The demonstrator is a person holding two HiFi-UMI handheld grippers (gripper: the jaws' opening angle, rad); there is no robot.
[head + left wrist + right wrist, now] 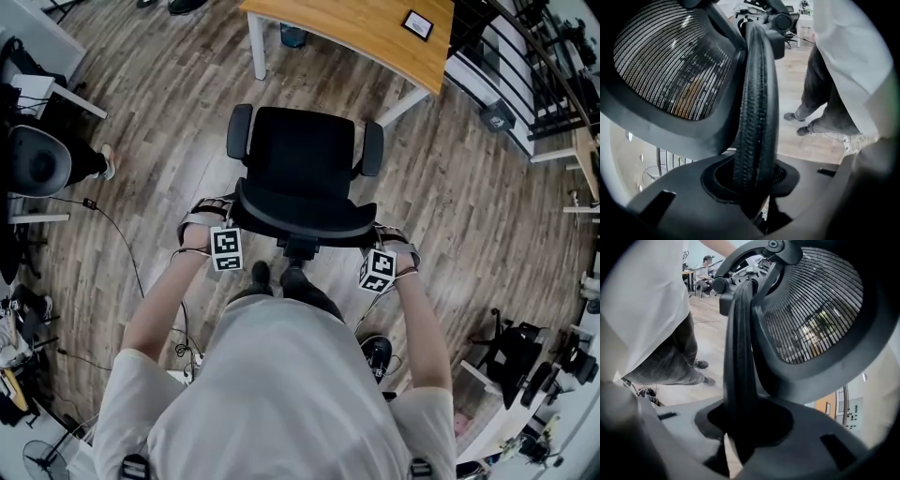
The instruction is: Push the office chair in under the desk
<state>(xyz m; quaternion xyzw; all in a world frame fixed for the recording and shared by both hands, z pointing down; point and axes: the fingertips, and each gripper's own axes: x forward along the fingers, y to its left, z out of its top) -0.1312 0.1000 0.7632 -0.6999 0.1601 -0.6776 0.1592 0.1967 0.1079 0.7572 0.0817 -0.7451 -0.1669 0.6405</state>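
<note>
Grey-brown plank floor [169,112]; black railing [525,66] at right; cable [124,246] left.

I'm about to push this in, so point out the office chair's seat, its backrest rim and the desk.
office chair seat [298,155], head view, middle of the black cushion.
backrest rim [757,93], left gripper view, ribbed edge strip.
desk [366,33], head view, bare wooden top.
</note>
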